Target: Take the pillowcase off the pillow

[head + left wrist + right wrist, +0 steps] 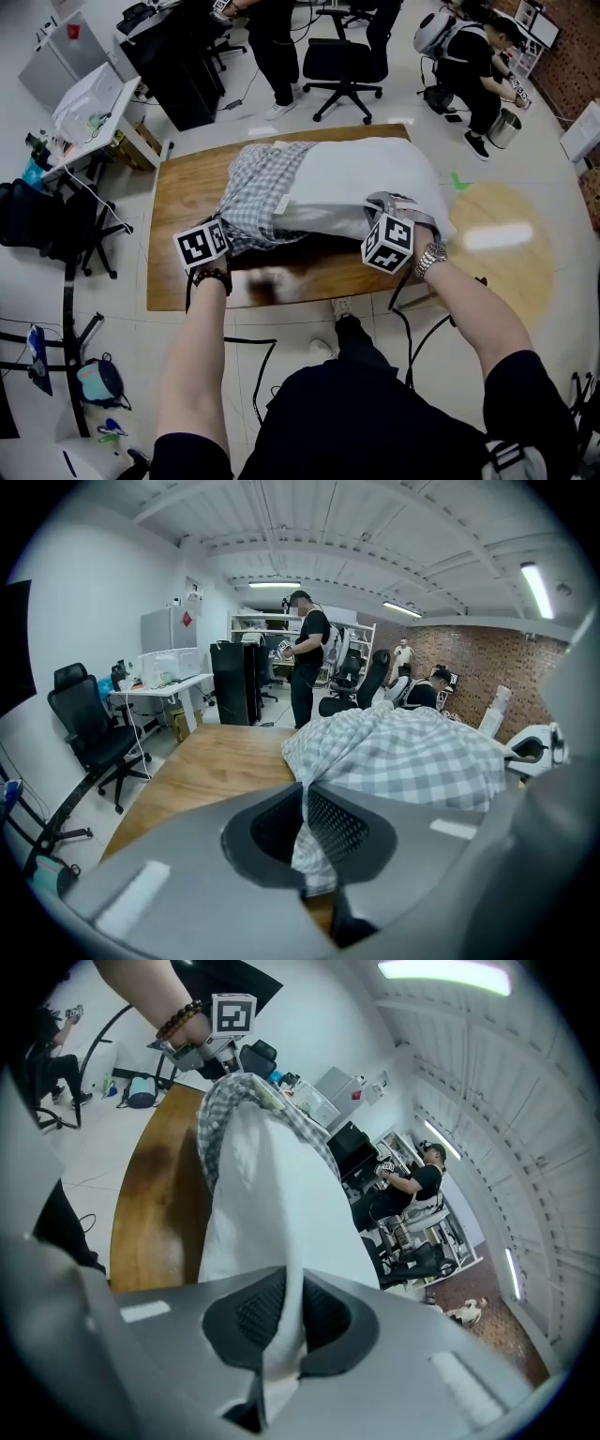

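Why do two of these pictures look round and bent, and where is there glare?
Left gripper view: the wide-angle lens bows the ceiling beams, and the corners are black. Right gripper view: same bending, with the ceiling lamp blown out. Head view: lamp glare smears across the wooden table.

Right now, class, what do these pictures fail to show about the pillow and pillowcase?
- Head view: how much pillow remains inside the pillowcase; the checked fabric covers it.
- Head view: jaws of left gripper and right gripper, under their own bodies.
- Right gripper view: most of the pillowcase, behind the pillow's bulk.
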